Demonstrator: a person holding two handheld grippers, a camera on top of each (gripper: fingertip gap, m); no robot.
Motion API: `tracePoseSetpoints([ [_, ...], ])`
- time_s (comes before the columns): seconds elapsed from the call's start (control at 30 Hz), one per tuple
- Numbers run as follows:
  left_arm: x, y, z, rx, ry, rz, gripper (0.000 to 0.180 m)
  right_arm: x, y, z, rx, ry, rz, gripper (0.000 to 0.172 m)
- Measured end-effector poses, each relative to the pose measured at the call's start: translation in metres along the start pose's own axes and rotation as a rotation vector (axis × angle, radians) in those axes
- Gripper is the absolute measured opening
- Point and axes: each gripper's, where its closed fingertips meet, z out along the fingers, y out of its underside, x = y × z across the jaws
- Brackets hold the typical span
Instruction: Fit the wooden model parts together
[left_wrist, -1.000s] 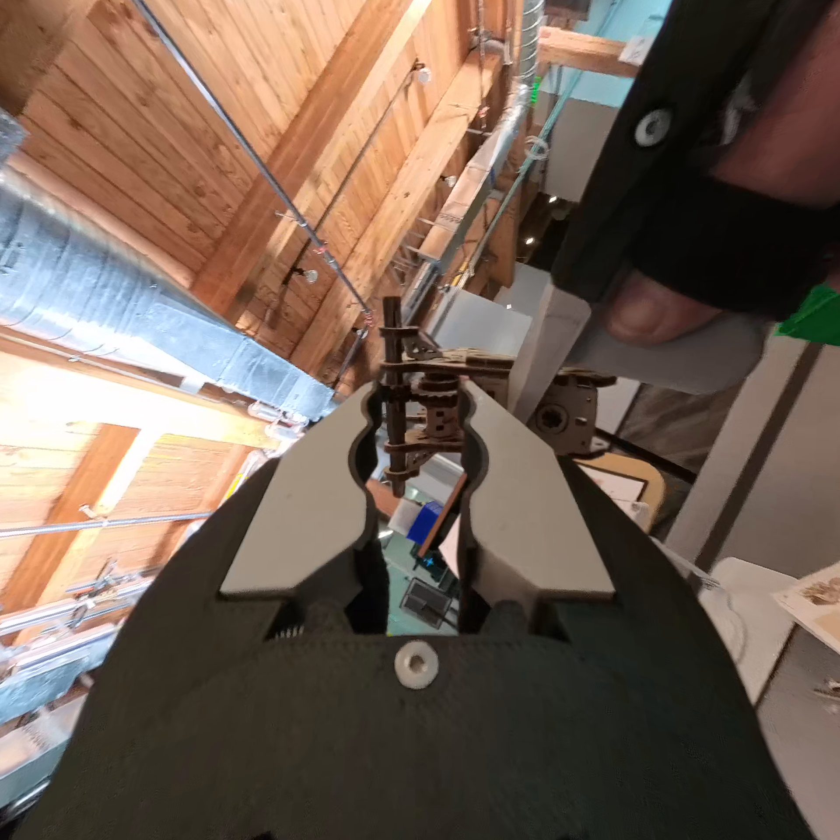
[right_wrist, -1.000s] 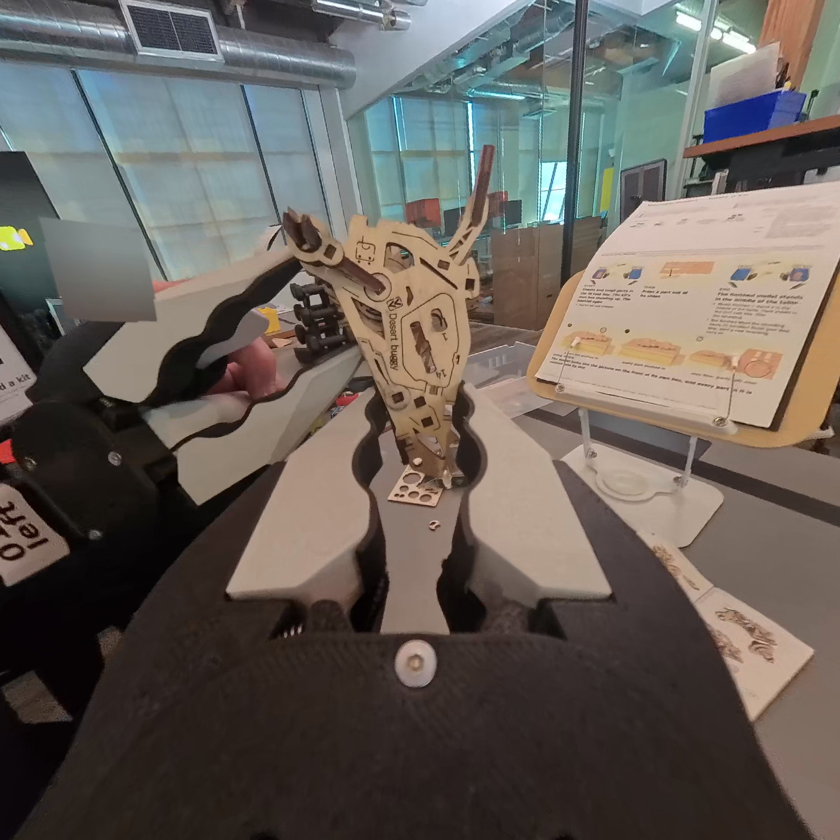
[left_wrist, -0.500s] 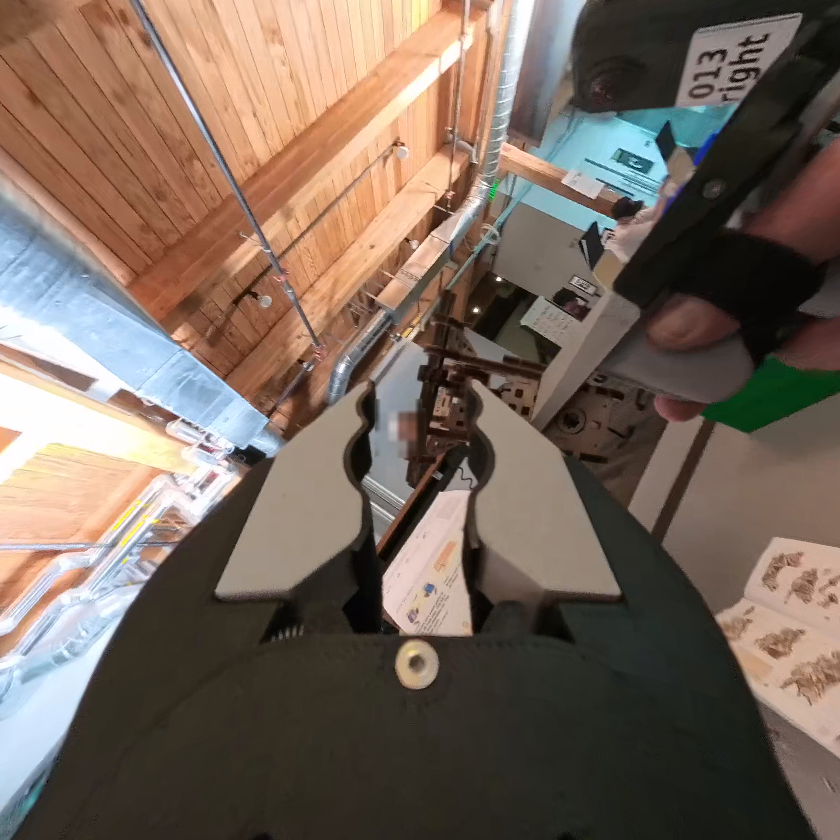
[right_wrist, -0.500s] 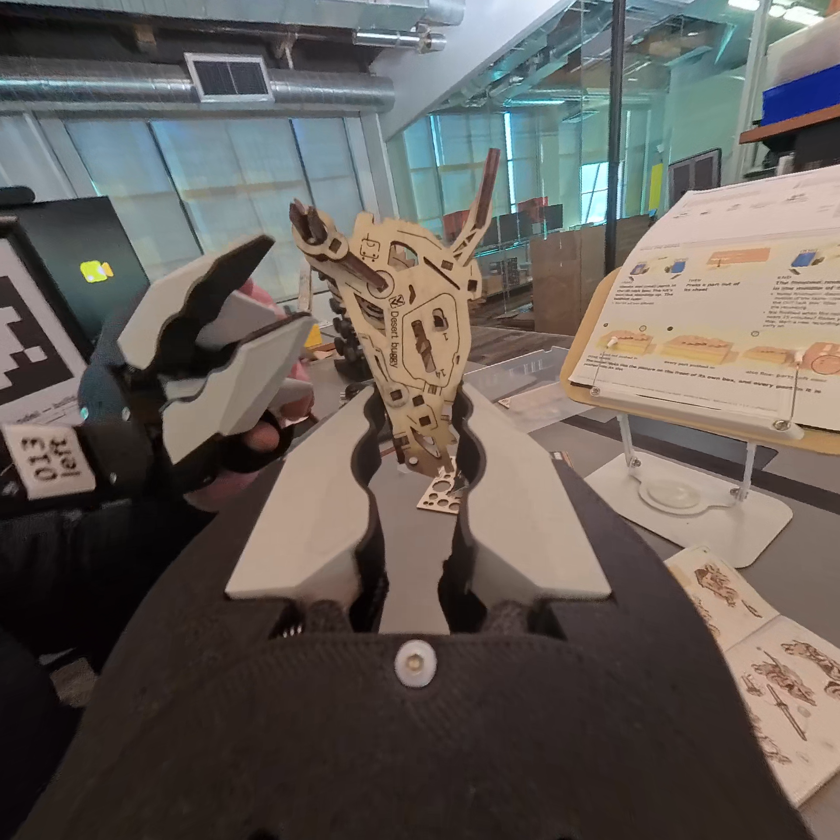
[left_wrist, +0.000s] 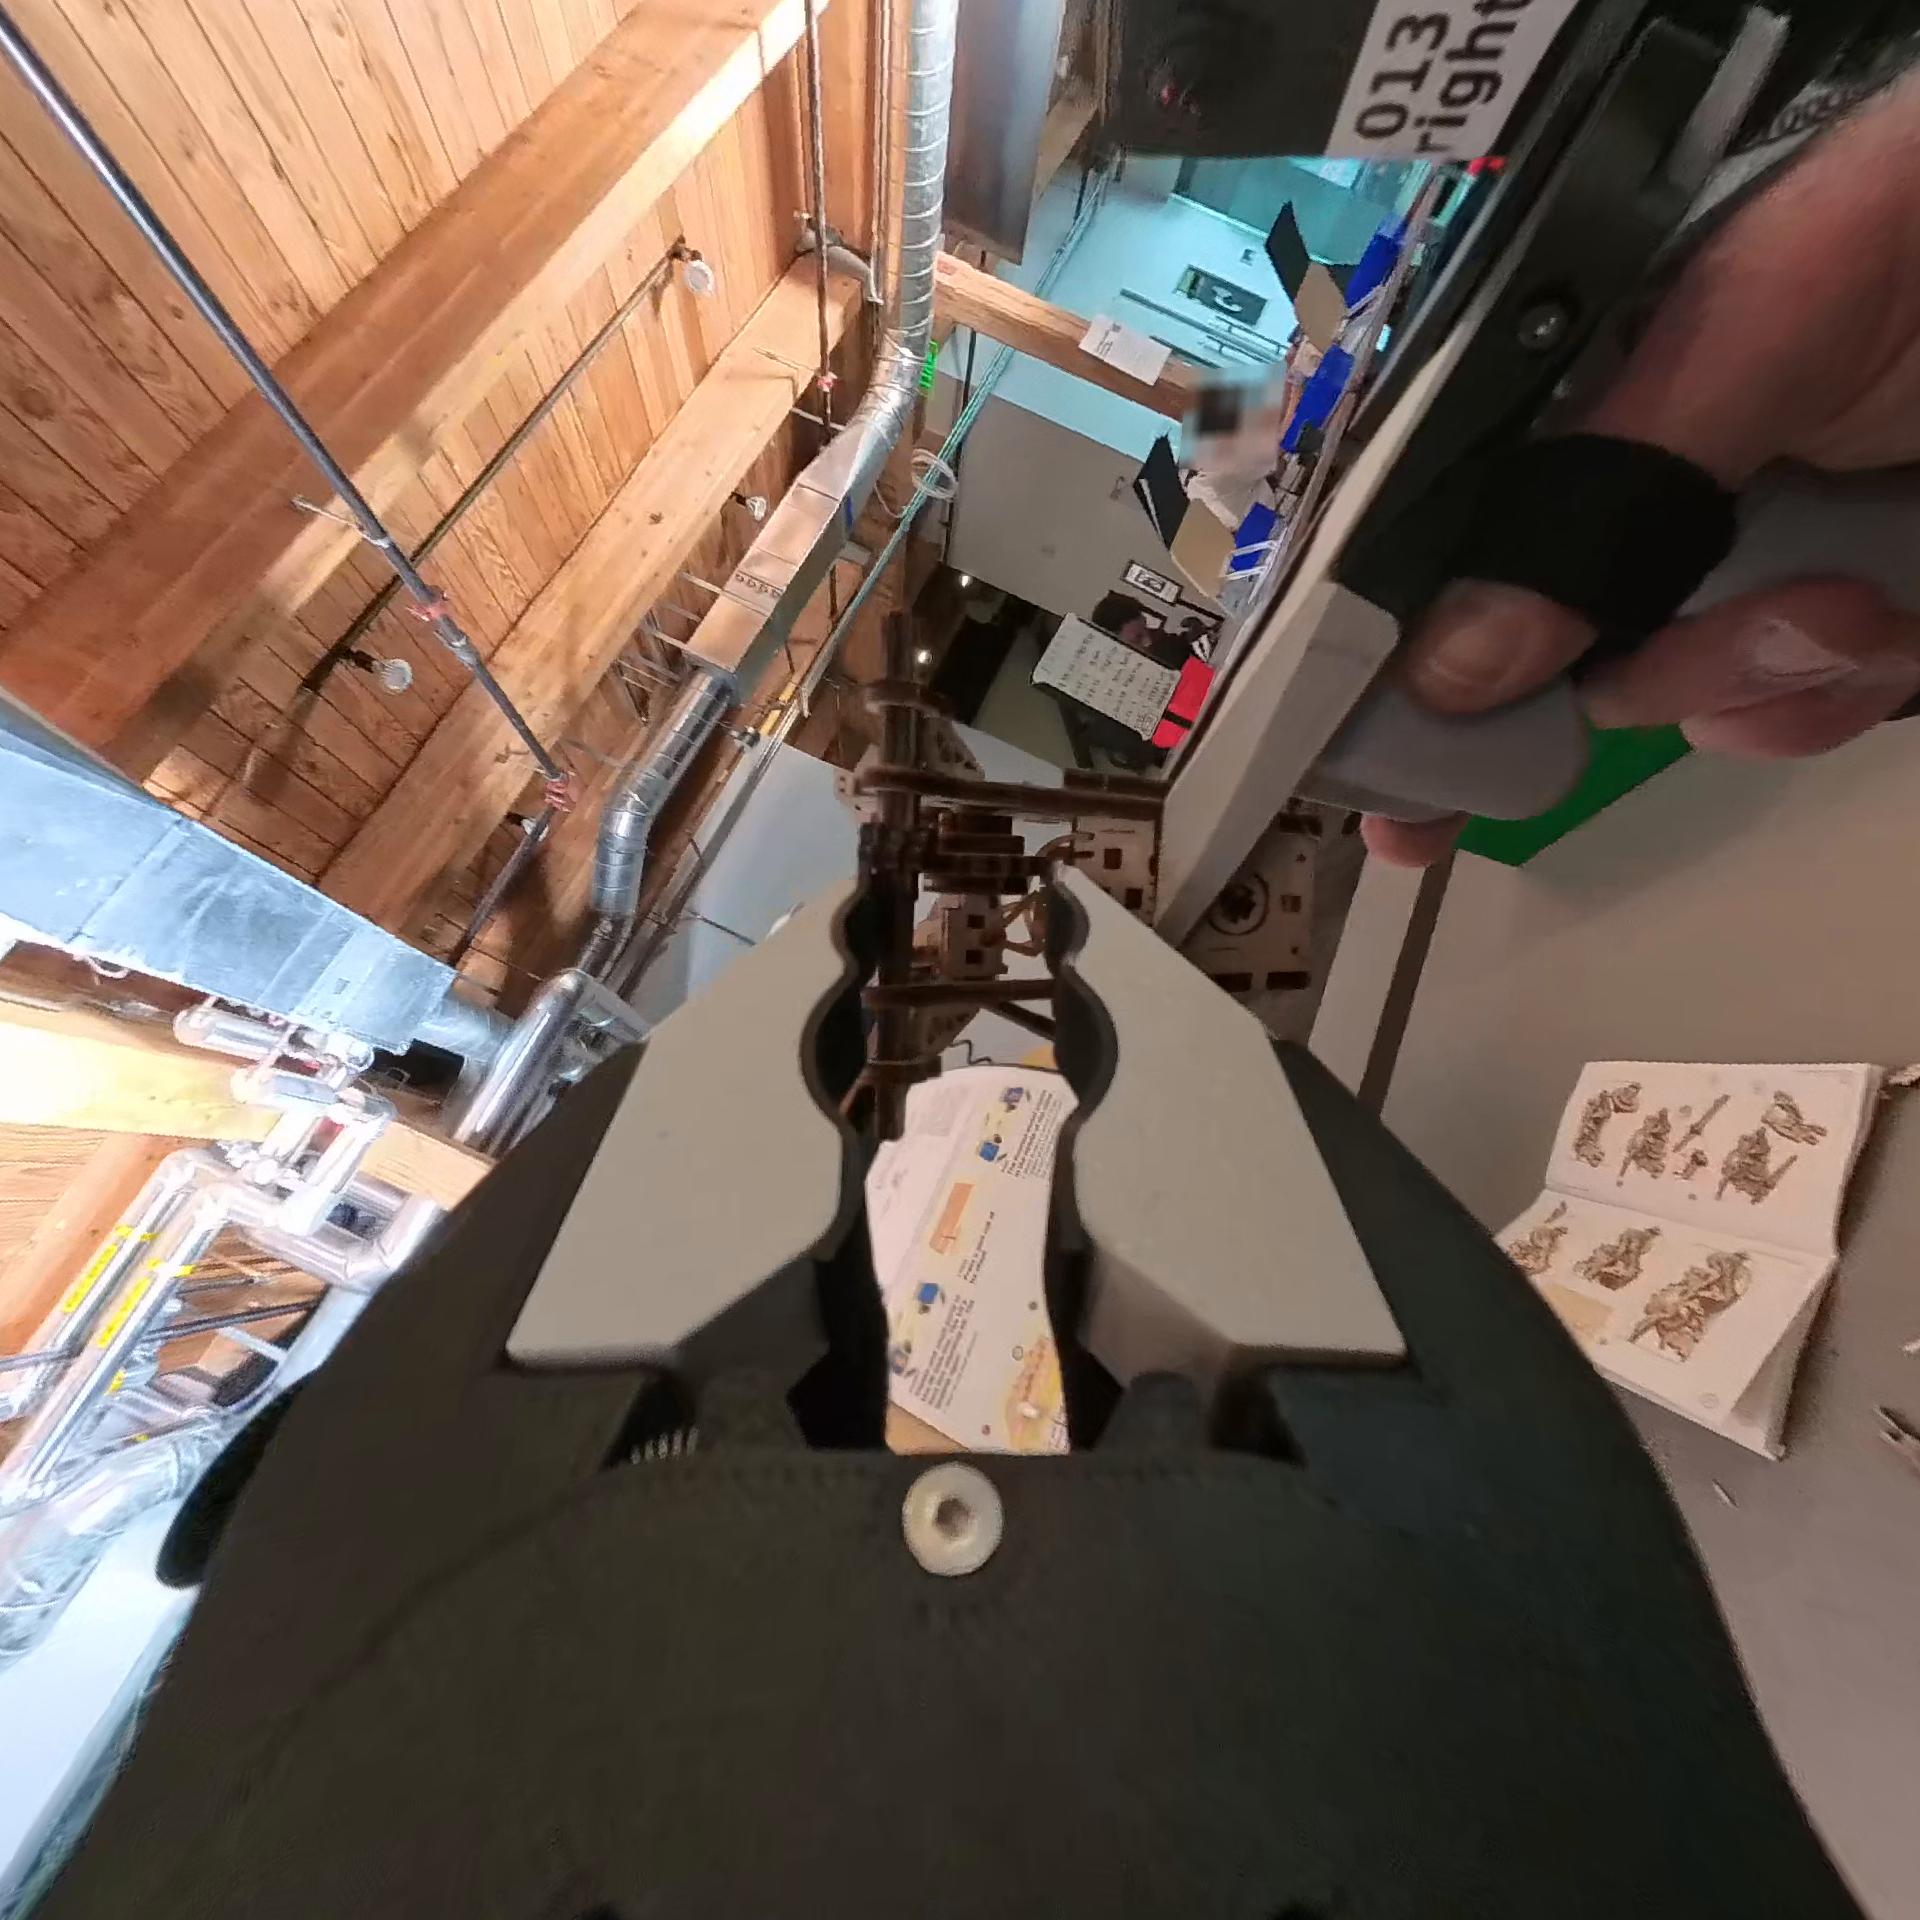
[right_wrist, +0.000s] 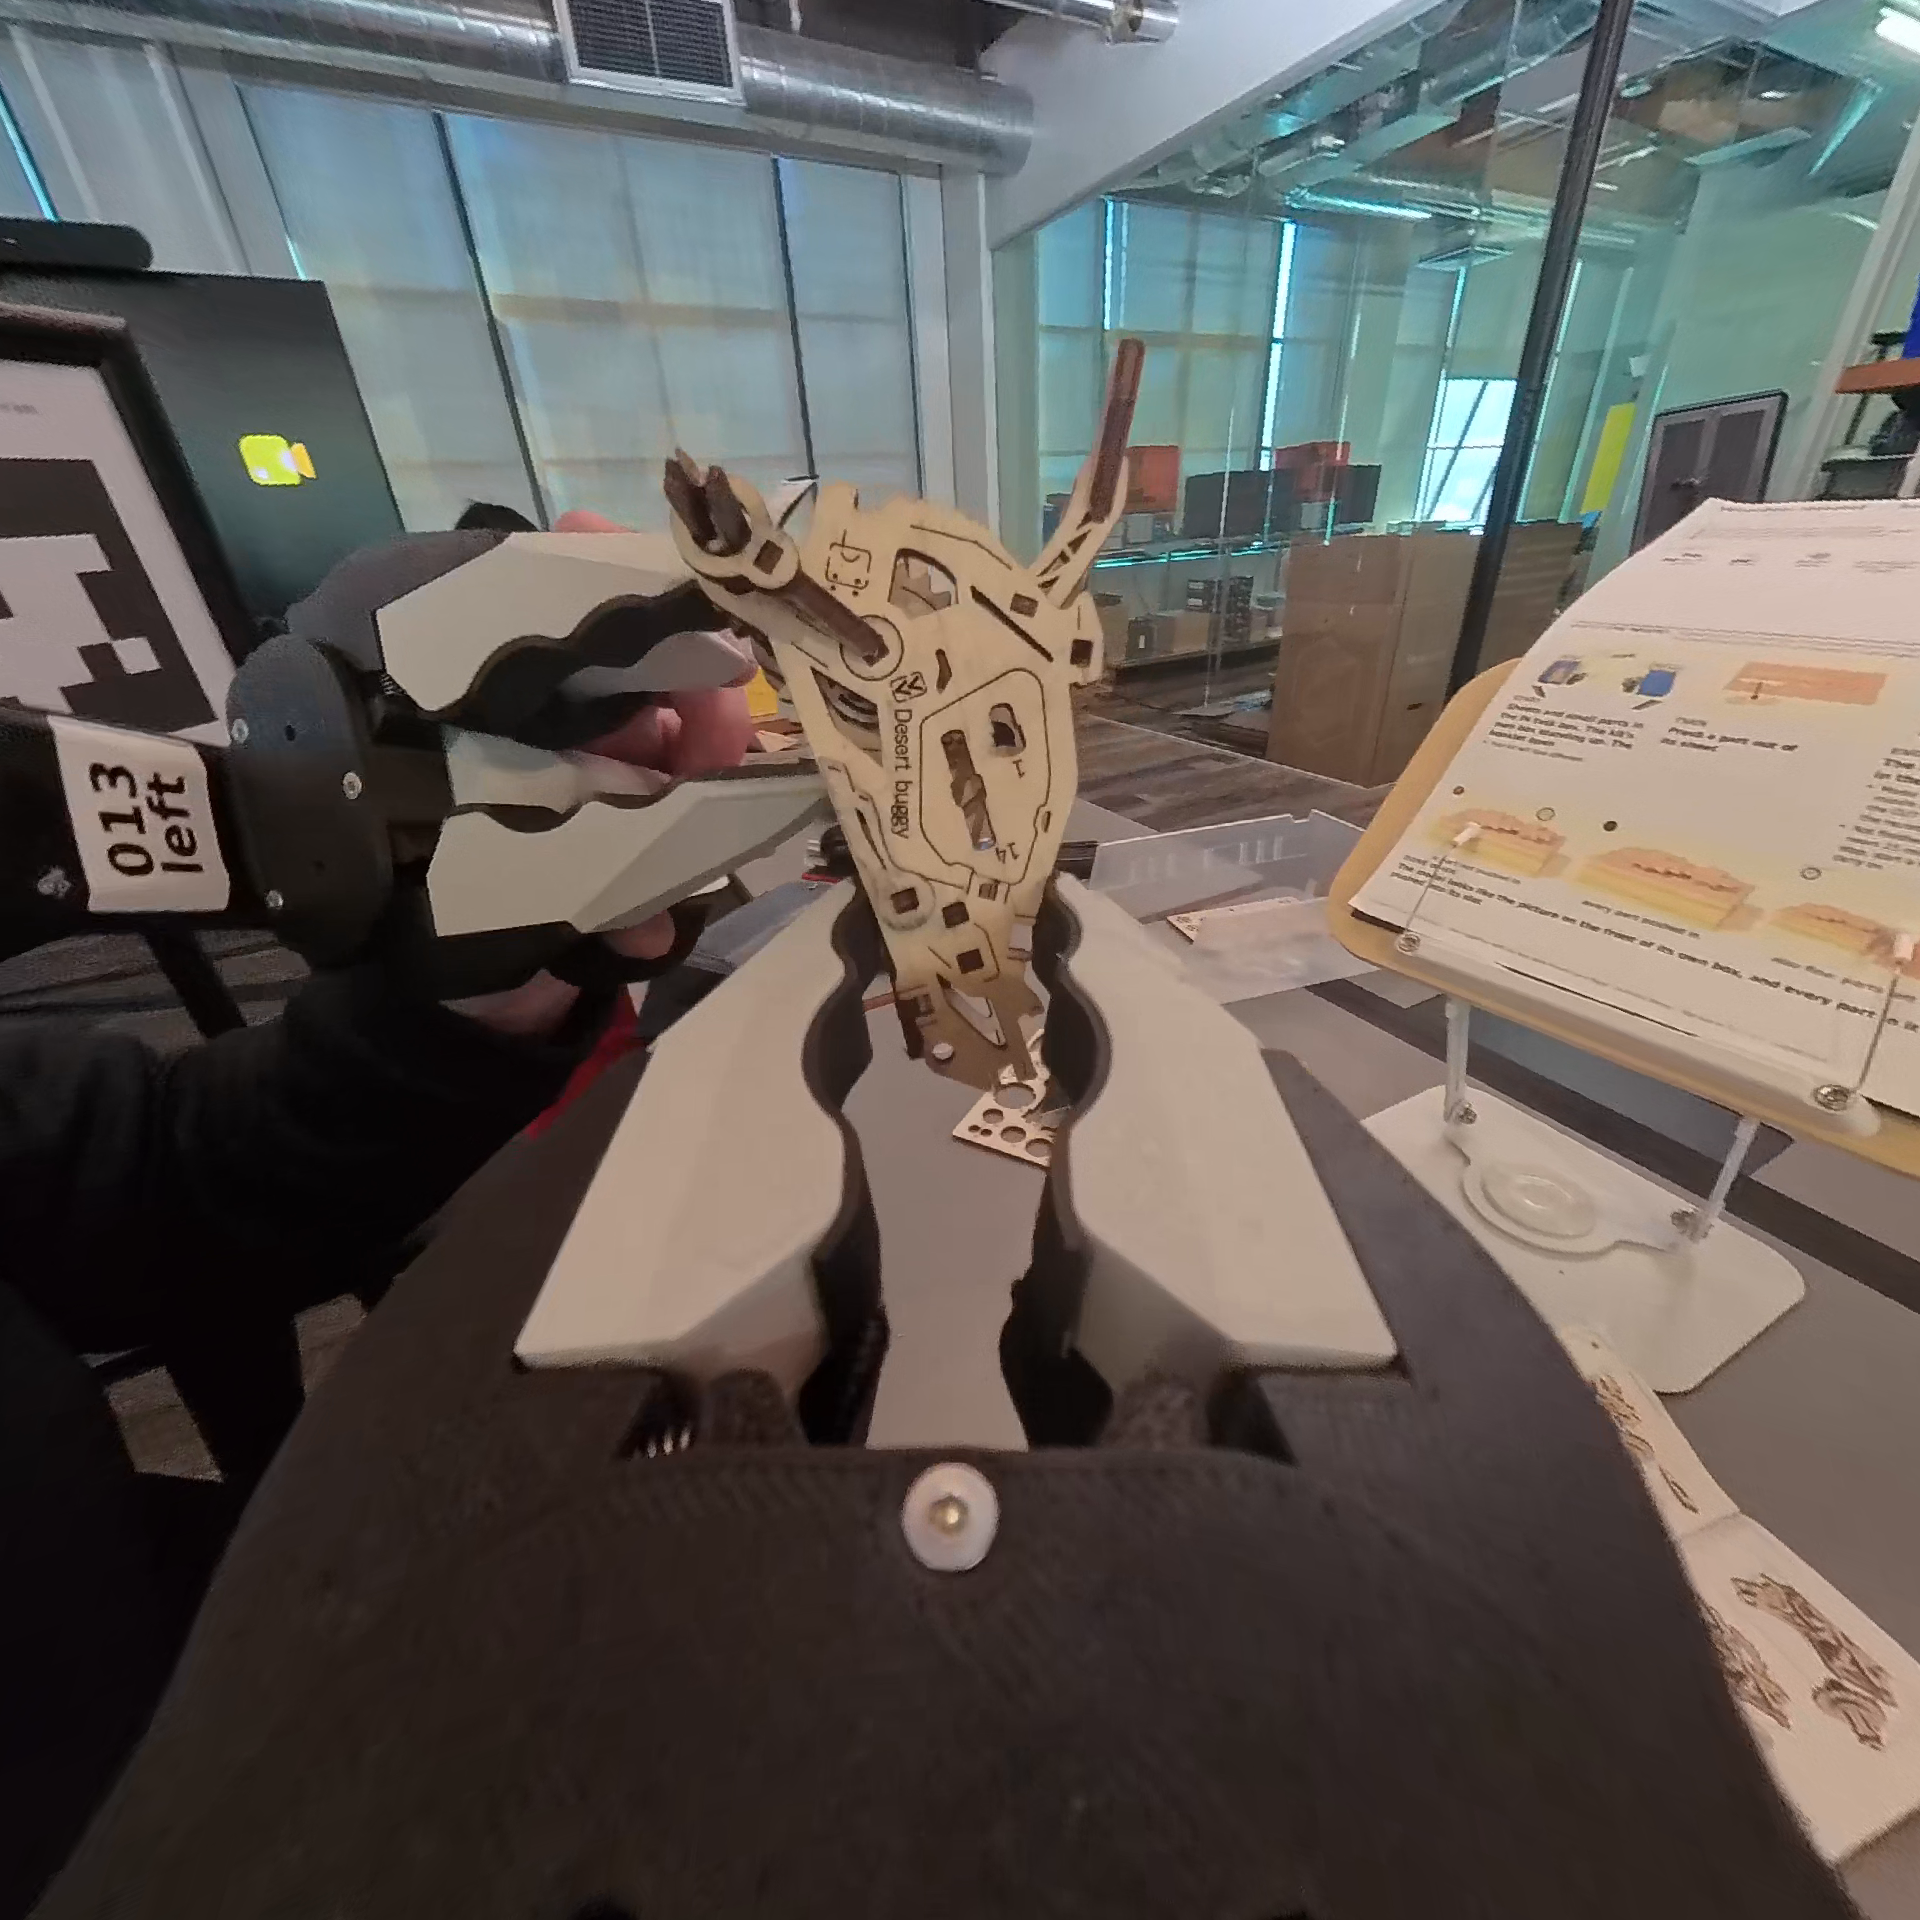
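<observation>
**Spotter:** Your right gripper (right_wrist: 956, 987) has its fingers closed part-way on the narrow lower end of the wooden model (right_wrist: 966, 727). One pad sits on each edge of the pale plate, and the model stands up from the fingers, leaning a little to the left, clear of the worktop (right_wrist: 1818, 1403).

**Operator:** And my left?

**Spotter:** Your left gripper (left_wrist: 951, 914) has its fingers spread wide either side of the model's upper part. The dark axle (left_wrist: 891, 935) runs between them, close to the left pad. I can't tell whether either pad touches it, and I'd judge nothing is clamped there.

**Operator:** How will it handle?

**Spotter:** I'd expect it to be light and stiff but brittle. It's thin laser-cut ply with slots and slim struts, and the long spike above your right fingers looks easy to snap. The plate edges give little to bite on, so it could swivel under a sideways push.

**Operator:** Where should I take hold?

**Spotter:** Take it on the axle or the thick stacked parts around it, not on the bare spike or the thin lattice. Press along the axle, towards your right fingers.

**Operator:** Anything beyond the fingers?

**Spotter:** A perforated offcut (right_wrist: 1003, 1117) lies on the worktop just past your right fingertips. The instruction stand (right_wrist: 1662, 831) is off to their right, with an open booklet (left_wrist: 1704, 1226) below it.
</observation>
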Motion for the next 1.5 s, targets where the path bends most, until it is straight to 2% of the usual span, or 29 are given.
tracePoseSetpoints([
  [0.13, -0.011, -0.006, -0.009, 0.063, -0.016, -0.057, 0.037, -0.006, -0.002, 0.000, 0.046, -0.077, 0.039, 0.027],
  [0.17, -0.017, -0.010, -0.013, 0.103, -0.031, -0.095, 0.033, -0.007, -0.004, -0.001, 0.069, -0.106, 0.040, 0.027],
  [0.27, -0.033, -0.010, -0.022, 0.158, -0.007, -0.268, 0.042, -0.011, -0.011, -0.009, 0.148, -0.204, 0.056, 0.027],
  [0.4, -0.035, -0.007, -0.025, 0.270, 0.104, -0.622, 0.073, -0.020, -0.014, -0.015, 0.201, -0.297, 0.002, 0.027],
  [0.5, -0.011, -0.005, -0.015, 0.292, 0.213, -0.757, 0.098, -0.031, -0.013, -0.014, 0.206, -0.382, 0.011, 0.028],
  [0.57, 0.000, -0.006, -0.009, 0.299, 0.229, -0.784, 0.093, -0.041, -0.010, -0.011, 0.205, -0.437, 0.000, 0.028],
  [0.63, 0.016, -0.017, -0.010, 0.342, 0.326, -0.858, 0.084, -0.050, -0.008, -0.009, 0.219, -0.481, -0.015, 0.028],
  [0.7, 0.019, -0.021, -0.010, 0.370, 0.327, -0.892, 0.064, -0.056, -0.003, -0.006, 0.210, -0.520, -0.010, 0.028],
  [0.8, 0.022, -0.022, -0.012, 0.400, 0.311, -0.894, 0.058, -0.058, 0.002, -0.002, 0.200, -0.550, 0.006, 0.028],
  [0.9, 0.018, -0.011, -0.012, 0.393, 0.240, -0.843, 0.056, -0.051, 0.006, 0.004, 0.167, -0.488, -0.031, 0.030],
  [1.07, 0.005, 0.006, -0.018, 0.372, 0.143, -0.707, 0.056, -0.036, 0.006, 0.005, 0.105, -0.362, -0.161, 0.051],
  [1.23, -0.010, 0.019, -0.022, 0.287, 0.051, -0.538, 0.056, -0.038, -0.019, -0.006, 0.099, -0.255, -0.347, 0.051],
  [1.37, -0.015, 0.022, -0.025, 0.206, -0.013, -0.309, 0.056, -0.044, -0.036, -0.013, 0.067, -0.164, -0.502, 0.053],
  [1.5, -0.024, 0.028, -0.025, 0.104, -0.068, -0.203, 0.056, -0.053, -0.047, -0.013, 0.035, -0.102, -0.557, 0.062],
])
